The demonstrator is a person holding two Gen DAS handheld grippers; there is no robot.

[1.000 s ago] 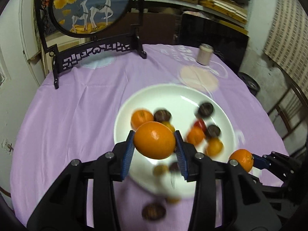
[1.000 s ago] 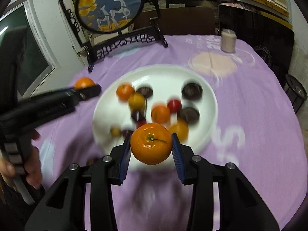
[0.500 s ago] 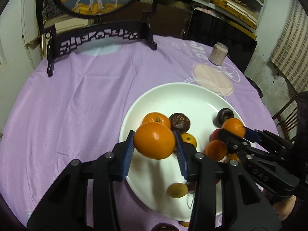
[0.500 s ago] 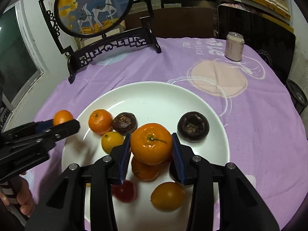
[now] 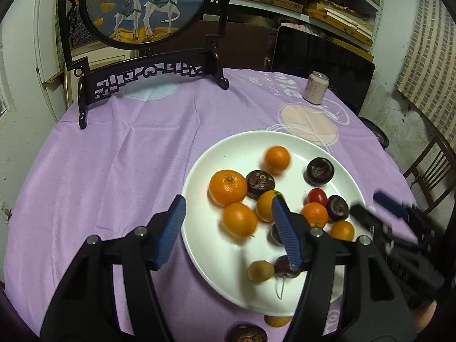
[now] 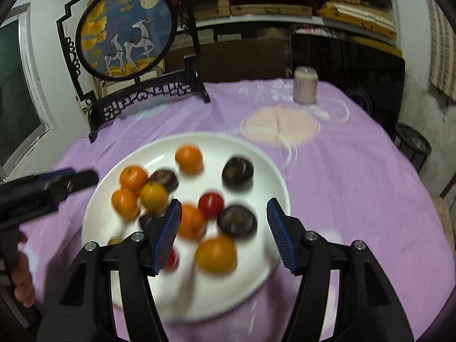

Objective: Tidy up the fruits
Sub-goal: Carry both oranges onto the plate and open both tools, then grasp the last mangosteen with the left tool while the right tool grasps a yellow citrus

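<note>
A white plate on the purple cloth holds several oranges, dark wrinkled fruits and a red tomato. My left gripper hovers over the plate's left side, its jaws opening. An orange lies loose on the plate below them, touched by neither pad. My right gripper is over the plate with its jaws opening and nothing gripped. A blurred orange rolls at the plate's far side. The left gripper shows at the left edge, the right gripper at the right.
A carved black stand with a round deer picture stands at the table's back. A pale can sits at the far right. An orange and a dark fruit lie on the cloth near the front edge. A chair is at the right.
Both grippers were shut on an orange each; both have opened and the oranges now lie on the plate, one still rolling toward the far side.
</note>
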